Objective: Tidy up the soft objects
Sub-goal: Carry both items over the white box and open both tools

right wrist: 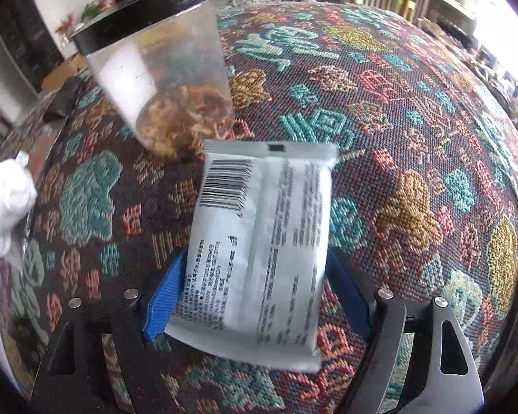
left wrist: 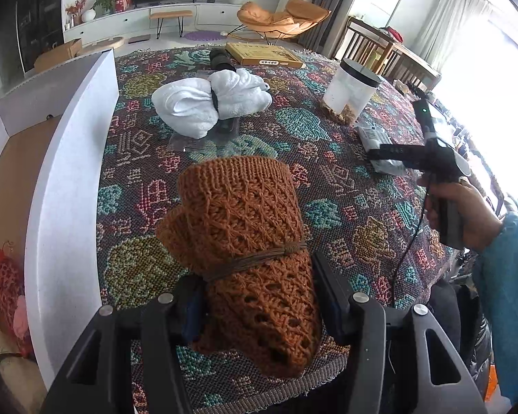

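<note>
From the left wrist, the left tool (left wrist: 259, 296) pinches a rolled rust-orange open-knit scarf (left wrist: 245, 241) tied with a brown cord, held above the patterned woven cloth of the worktop (left wrist: 345, 207). At the left stands a white-walled cardboard box (left wrist: 69, 158), where soft things already lie, so the roll likely belongs there. A bundled white towel (left wrist: 207, 103) waits farther back beside a clear plastic jar with a black lid (left wrist: 352, 93). The right tool (left wrist: 383, 155) reaches down at the far right edge.

From the right wrist, the right tool (right wrist: 255, 296) is spread around a white sealed packet printed with a barcode (right wrist: 262, 245), which lies flat on the cloth near the jar (right wrist: 162, 79). Its blue pads (right wrist: 165, 296) flank the packet; whether they press yet, I cannot tell. To grip well, centre the packet between the pads, close gently on its long edges, and lift straight, clear of the jar.
</note>
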Action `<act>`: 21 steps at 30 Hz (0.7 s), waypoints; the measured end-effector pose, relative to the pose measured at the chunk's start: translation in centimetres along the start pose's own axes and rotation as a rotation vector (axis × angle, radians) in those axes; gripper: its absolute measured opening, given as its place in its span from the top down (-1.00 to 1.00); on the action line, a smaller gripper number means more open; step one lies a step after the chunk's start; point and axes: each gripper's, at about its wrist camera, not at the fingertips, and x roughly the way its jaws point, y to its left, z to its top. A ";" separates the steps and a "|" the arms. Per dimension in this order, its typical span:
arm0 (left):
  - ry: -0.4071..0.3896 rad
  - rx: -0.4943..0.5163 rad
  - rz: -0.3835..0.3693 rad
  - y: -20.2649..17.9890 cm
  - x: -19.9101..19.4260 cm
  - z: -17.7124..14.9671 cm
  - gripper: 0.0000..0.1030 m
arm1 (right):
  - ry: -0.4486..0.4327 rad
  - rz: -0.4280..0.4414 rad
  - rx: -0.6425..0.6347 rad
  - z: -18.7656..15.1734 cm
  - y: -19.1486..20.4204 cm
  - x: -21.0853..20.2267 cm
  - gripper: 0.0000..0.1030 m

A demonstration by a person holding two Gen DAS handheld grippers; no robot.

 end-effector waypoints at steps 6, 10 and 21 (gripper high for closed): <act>0.000 -0.025 -0.010 1.0 -0.5 -1.1 -0.06 | 0.114 0.067 -0.011 -1.7 -3.0 -1.1 -0.49; 0.007 -0.035 -0.029 1.0 -0.8 -1.3 -0.06 | 0.122 0.030 -0.032 -0.1 -2.0 -0.4 -0.56; -0.089 -0.119 -0.082 5.0 -7.4 -0.7 -0.06 | 0.003 0.214 -0.053 -2.9 1.9 -8.2 -0.21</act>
